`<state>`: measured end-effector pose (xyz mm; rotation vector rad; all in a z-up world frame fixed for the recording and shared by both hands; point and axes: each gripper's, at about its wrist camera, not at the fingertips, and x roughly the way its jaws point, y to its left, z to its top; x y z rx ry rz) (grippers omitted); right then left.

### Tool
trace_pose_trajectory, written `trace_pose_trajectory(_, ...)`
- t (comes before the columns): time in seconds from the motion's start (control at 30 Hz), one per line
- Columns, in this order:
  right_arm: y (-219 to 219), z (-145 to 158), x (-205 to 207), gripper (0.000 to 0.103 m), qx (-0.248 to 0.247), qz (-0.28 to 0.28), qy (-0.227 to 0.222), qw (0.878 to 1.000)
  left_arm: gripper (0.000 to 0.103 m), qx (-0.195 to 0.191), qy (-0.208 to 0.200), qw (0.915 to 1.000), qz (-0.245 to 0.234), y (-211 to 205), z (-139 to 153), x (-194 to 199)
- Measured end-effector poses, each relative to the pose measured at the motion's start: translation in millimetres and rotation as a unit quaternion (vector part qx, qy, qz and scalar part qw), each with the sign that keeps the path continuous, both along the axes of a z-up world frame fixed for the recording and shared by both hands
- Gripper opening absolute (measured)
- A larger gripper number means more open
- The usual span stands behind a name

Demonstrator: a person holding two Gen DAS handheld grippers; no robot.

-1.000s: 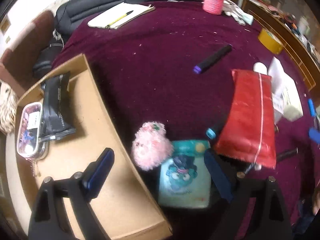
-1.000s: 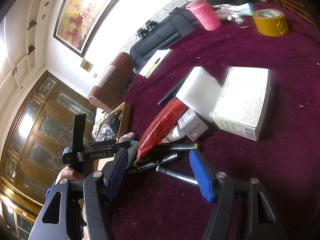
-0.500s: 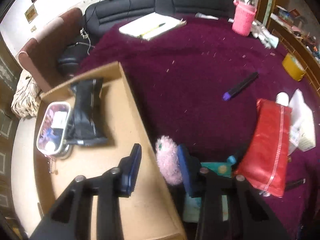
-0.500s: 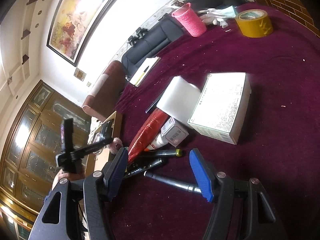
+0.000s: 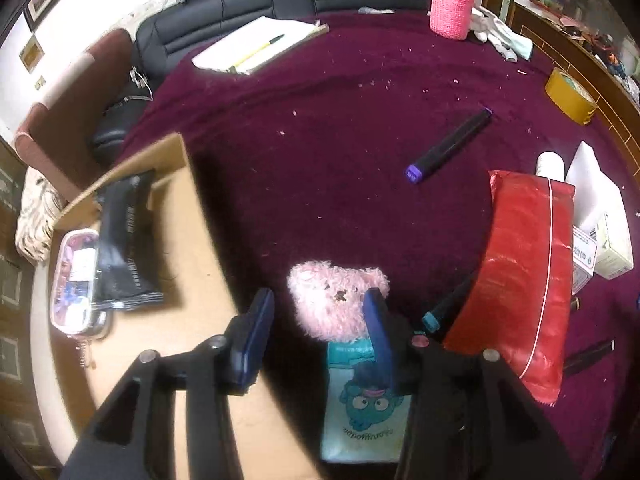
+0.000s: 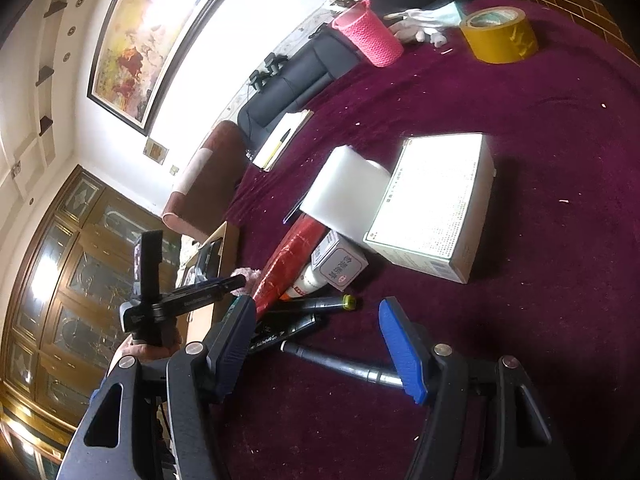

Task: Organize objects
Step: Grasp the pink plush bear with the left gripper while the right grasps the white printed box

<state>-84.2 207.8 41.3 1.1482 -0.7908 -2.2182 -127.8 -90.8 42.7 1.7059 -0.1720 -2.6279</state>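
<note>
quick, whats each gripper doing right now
left gripper: open, jaws have just been opening, pink plush toy between them but not clamped
right gripper: open, holding nothing

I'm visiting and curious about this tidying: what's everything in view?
plush toy: one, pink, beside cardboard box
pouch: one, teal, touching plush toy
packet: one, red, beside pouch
markers: several, black, on cloth
cardboard box: one, brown, beside cloth
boxes: two, white, behind packet
tape roll: one, yellow, far side
bottle cover: one, pink, far side
left gripper: one, black and blue, jaws just opening, plush toy between, ungripped
right gripper: one, black and blue, open above markers
</note>
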Motion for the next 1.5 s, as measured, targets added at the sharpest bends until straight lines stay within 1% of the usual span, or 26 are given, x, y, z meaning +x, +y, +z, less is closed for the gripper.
trace_pose_trajectory(0.03,1.2,0.1,0.1,0.070,0.002,-0.002,-0.001,1.000,0.056,0.007,-0.007,0.9999,0.003,0.5,-3.1,-3.6)
trace_pose_trajectory(0.13,4.1,2.6,0.7,0.070,0.012,-0.011,-0.001,1.000,0.056,0.013,-0.016,0.9997,0.011,3.1,-9.8,-10.7)
trace_pose_trajectory(0.2,5.9,5.8,0.9,0.070,0.030,-0.021,-0.001,0.999,0.058,0.016,-0.024,0.9995,0.010,9.1,-17.9,-14.3)
trace_pose_trajectory(0.23,7.0,7.2,0.1,0.070,0.040,-0.026,-0.003,0.999,0.058,0.011,-0.022,0.9997,0.010,11.9,-20.8,-14.8)
trace_pose_trajectory(0.27,8.4,8.8,-1.0,0.070,0.052,-0.033,-0.005,0.998,0.058,-0.003,-0.017,0.9998,0.011,14.6,-24.1,-14.1)
trace_pose_trajectory(0.3,10.4,11.2,-3.3,0.071,0.070,-0.044,-0.008,0.997,0.047,-0.003,-0.005,0.9999,0.013,16.3,-24.2,-11.4)
trace_pose_trajectory(0.37,12.8,15.9,-9.2,0.074,0.107,-0.067,-0.011,0.992,0.042,-0.005,0.003,0.9999,0.012,18.4,-22.9,-7.7)
trace_pose_trajectory(0.4,13.3,18.4,-13.7,0.075,0.126,-0.078,-0.011,0.989,0.040,-0.003,0.013,0.9998,0.016,17.1,-20.5,-4.4)
trace_pose_trajectory(0.47,12.0,20.0,-23.0,0.081,0.145,-0.088,-0.014,0.985,0.040,0.017,0.034,0.9988,0.030,11.0,-13.1,3.5)
trace_pose_trajectory(0.6,-2.4,17.7,-48.3,0.083,0.193,-0.106,-0.029,0.975,0.040,0.055,0.094,0.9931,0.044,5.8,2.7,28.1)
trace_pose_trajectory(0.63,-7.6,15.6,-53.8,0.084,0.201,-0.107,-0.032,0.973,0.040,0.059,0.106,0.9917,0.043,6.7,5.3,32.4)
trace_pose_trajectory(0.73,-27.8,5.7,-71.4,0.084,0.261,-0.119,-0.045,0.957,0.040,0.075,0.140,0.9863,0.045,9.3,9.8,42.9)
trace_pose_trajectory(0.8,-39.7,-1.7,-80.0,0.085,0.301,-0.129,-0.050,0.944,0.040,0.080,0.160,0.9828,0.046,10.4,7.9,45.9)
trace_pose_trajectory(0.9,-52.0,-15.8,-89.5,0.092,0.347,-0.132,-0.058,0.927,0.040,0.075,0.177,0.9802,0.045,12.4,1.8,46.6)
trace_pose_trajectory(0.93,-52.1,-19.3,-90.8,0.092,0.353,-0.136,-0.059,0.924,0.040,0.074,0.179,0.9802,0.043,13.1,0.8,47.4)
trace_pose_trajectory(0.97,-50.6,-22.2,-91.1,0.087,0.359,-0.146,-0.059,0.920,0.040,0.077,0.180,0.9798,0.039,13.3,0.3,47.2)
trace_pose_trajectory(1.0,-46.9,-25.8,-90.7,0.081,0.353,-0.156,-0.054,0.921,0.040,0.077,0.185,0.9791,0.036,13.9,0.3,47.8)
trace_pose_trajectory(1.03,-43.8,-26.0,-88.9,0.081,0.346,-0.162,-0.045,0.923,0.040,0.070,0.189,0.9788,0.034,14.1,0.9,49.5)
trace_pose_trajectory(1.07,-41.6,-26.0,-87.9,0.080,0.349,-0.164,-0.038,0.922,0.040,0.064,0.194,0.9783,0.033,13.8,1.4,50.0)
trace_pose_trajectory(1.1,-39.9,-25.5,-87.9,0.079,0.358,-0.164,-0.033,0.918,0.040,0.065,0.196,0.9779,0.034,12.6,1.4,50.1)
trace_pose_trajectory(1.13,-36.1,-23.6,-86.8,0.079,0.357,-0.171,-0.026,0.918,0.040,0.066,0.195,0.9779,0.034,12.1,1.1,49.9)
trace_pose_trajectory(1.23,-28.3,-9.6,-80.3,0.077,0.349,-0.196,0.002,0.917,0.041,0.076,0.189,0.9786,0.033,9.3,-0.2,47.3)
trace_pose_trajectory(1.3,-26.5,6.2,-69.6,0.077,0.337,-0.216,0.039,0.916,0.041,0.076,0.192,0.9779,0.034,8.4,0.9,49.5)
trace_pose_trajectory(1.4,-28.9,22.4,-58.0,0.077,0.304,-0.220,0.085,0.923,0.041,0.073,0.198,0.9767,0.038,6.4,2.4,51.1)
trace_pose_trajectory(1.47,-31.2,27.8,-53.6,0.077,0.279,-0.211,0.102,0.931,0.041,0.074,0.197,0.9768,0.039,4.9,1.8,51.3)
trace_pose_trajectory(1.5,-31.4,29.7,-52.3,0.077,0.273,-0.208,0.107,0.933,0.041,0.074,0.196,0.9770,0.039,4.8,1.3,50.7)
